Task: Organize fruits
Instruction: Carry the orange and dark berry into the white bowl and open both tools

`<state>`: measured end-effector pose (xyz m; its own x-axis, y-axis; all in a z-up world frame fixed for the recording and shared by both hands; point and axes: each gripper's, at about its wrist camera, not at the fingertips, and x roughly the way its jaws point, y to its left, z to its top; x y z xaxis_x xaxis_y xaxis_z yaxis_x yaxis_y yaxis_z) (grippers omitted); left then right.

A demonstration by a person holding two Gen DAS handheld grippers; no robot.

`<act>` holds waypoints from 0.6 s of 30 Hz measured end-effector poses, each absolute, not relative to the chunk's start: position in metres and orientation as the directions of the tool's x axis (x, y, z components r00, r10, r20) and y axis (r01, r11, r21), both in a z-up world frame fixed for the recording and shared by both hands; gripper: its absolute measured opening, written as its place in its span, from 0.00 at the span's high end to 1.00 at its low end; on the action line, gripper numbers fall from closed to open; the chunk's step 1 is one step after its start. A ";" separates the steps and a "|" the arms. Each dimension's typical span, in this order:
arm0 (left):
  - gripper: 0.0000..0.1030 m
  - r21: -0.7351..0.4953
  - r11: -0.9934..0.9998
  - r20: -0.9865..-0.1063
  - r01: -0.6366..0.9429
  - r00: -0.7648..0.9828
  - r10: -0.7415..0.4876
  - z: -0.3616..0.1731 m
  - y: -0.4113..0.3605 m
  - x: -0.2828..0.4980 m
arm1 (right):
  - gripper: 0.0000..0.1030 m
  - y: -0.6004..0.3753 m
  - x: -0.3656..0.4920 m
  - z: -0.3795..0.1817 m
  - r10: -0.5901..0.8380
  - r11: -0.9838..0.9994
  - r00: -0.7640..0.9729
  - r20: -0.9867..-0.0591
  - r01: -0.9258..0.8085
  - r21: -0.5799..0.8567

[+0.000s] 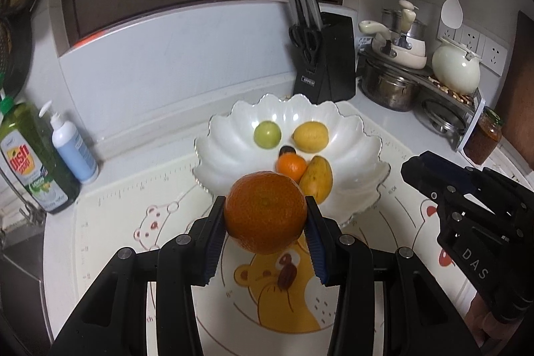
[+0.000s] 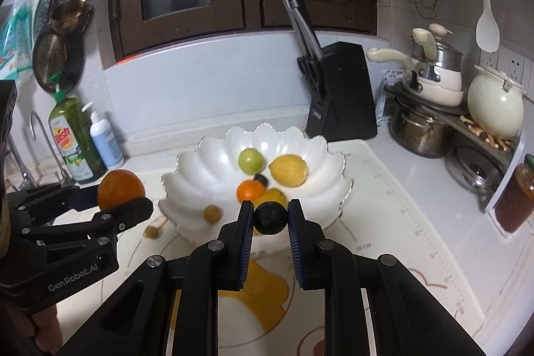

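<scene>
- Left wrist view: left gripper [image 1: 265, 216] has its two fingers closed against the sides of a large orange [image 1: 265, 212], held clear above the printed mat [image 1: 133, 222], just short of the near rim of the white scalloped bowl [image 1: 227, 142].
- Bowl contents, same view: green round fruit [image 1: 267, 135] at back left, lemon [image 1: 310, 136] at back right, small orange [image 1: 291, 166] in the middle, yellow mango [image 1: 317, 178] touching it on the right, and a small dark fruit [image 1: 287, 151] just behind the small orange.
- One brown date-like piece [image 1: 287, 276] lies on the mat below the held orange.
- Right gripper [image 1: 421, 175] shows at the right edge of this view; its fingertips cannot be read from here.
- Right wrist view: right gripper [image 2: 270, 217] is pinched on a small round dark fruit [image 2: 270, 218], fingers narrowly apart with the fruit filling the gap, positioned over the bowl's [image 2: 187, 169] near rim.
- Same view: left gripper [image 2: 123, 194] at left with the large orange [image 2: 120, 189] between its fingers, left of the bowl.
- A small tan round fruit [image 2: 213, 214] sits at the bowl's near-left edge; whether inside or on the rim cannot be told. Another tan piece [image 2: 154, 231] lies on the mat [image 2: 383, 206] beside the bowl.
- Background: knife block [image 1: 325, 55], dish soap bottle [image 1: 30, 155], pump bottle [image 1: 73, 149], on the white counter [image 1: 150, 109].
</scene>
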<state>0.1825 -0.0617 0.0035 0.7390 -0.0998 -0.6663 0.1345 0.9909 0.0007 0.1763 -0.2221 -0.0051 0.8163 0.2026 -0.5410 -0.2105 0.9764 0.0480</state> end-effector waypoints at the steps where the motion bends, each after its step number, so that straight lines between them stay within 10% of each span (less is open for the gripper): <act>1: 0.57 0.001 0.991 -0.664 0.136 0.741 -0.101 0.004 -0.062 0.185 | 0.79 -0.223 0.180 -0.003 0.200 0.977 0.819 -0.538 -0.208 0.047; 18: 0.57 0.016 0.993 -0.654 0.121 0.752 -0.081 -0.007 -0.063 0.238 | 0.79 -0.227 0.231 -0.010 0.177 0.983 0.812 -0.556 -0.176 0.055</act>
<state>0.2380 -0.0629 -0.0069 0.7523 -0.0808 -0.6539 0.1208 0.9925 0.0164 0.2311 -0.2267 -0.0097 0.8121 0.1769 -0.5560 -0.1763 0.9828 0.0553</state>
